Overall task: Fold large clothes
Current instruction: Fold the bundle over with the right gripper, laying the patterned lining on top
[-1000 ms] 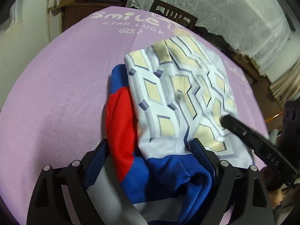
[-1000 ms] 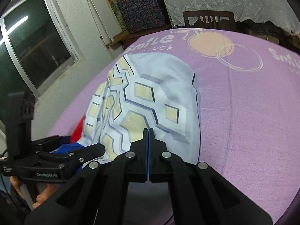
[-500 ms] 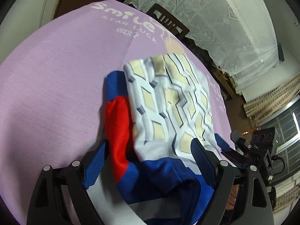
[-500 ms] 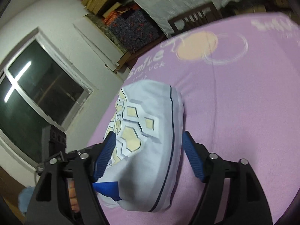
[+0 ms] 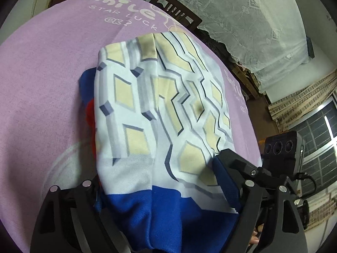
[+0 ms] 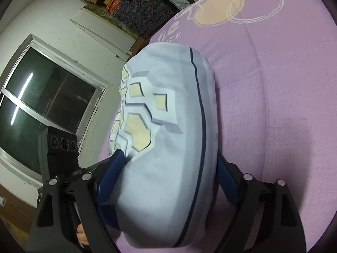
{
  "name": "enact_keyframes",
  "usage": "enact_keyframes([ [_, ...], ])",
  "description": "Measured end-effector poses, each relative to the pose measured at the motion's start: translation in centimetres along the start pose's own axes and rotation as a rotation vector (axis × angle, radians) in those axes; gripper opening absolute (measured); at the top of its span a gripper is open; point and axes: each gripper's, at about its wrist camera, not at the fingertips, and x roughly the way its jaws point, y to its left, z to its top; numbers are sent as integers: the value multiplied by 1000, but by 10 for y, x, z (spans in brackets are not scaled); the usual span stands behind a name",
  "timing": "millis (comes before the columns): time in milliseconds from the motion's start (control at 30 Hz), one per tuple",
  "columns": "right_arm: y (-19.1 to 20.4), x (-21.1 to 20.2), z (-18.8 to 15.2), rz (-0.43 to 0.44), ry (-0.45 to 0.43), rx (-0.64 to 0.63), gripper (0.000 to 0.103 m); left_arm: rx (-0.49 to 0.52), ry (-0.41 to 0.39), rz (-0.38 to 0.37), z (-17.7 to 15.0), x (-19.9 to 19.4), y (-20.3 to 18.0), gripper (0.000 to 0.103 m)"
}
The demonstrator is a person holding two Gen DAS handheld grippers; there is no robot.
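A folded garment (image 5: pixel 160 109), pale blue with cream hexagons and blue and red parts underneath, lies on the purple cloth (image 5: pixel 42 84). My left gripper (image 5: pixel 158 172) straddles its near blue end. Its jaws are wide and closing, and cloth fills the gap and brushes the pads. The right wrist view shows the same garment (image 6: pixel 168 126) from its plain pale side. My right gripper (image 6: pixel 169 158) straddles that end with its jaws opening, and the bundle bulges between the blue pads. Each view shows the other gripper's camera block beside the bundle.
The purple cloth (image 6: pixel 273 84) spreads wide to the right of the bundle. A dark wooden chair (image 5: pixel 177 14) stands at the far edge, in front of a lace cover (image 5: pixel 252 21). A window (image 6: pixel 42 105) lies beyond the table's left side.
My right gripper went from shut above the garment to wide open around its end, and it rolled. My left gripper pushed closer, so the bundle fills more of its view and hides most of the red.
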Motion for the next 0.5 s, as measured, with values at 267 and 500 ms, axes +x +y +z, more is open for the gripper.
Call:
enact_keyframes([
  [267,0,-6,-9,-10,-38,6,59,11,-9,-16,-6,-6,-3,68],
  [500,-5,-8,-10,8,-30,20,61,1,3,-14,-5,-1,-1,68],
])
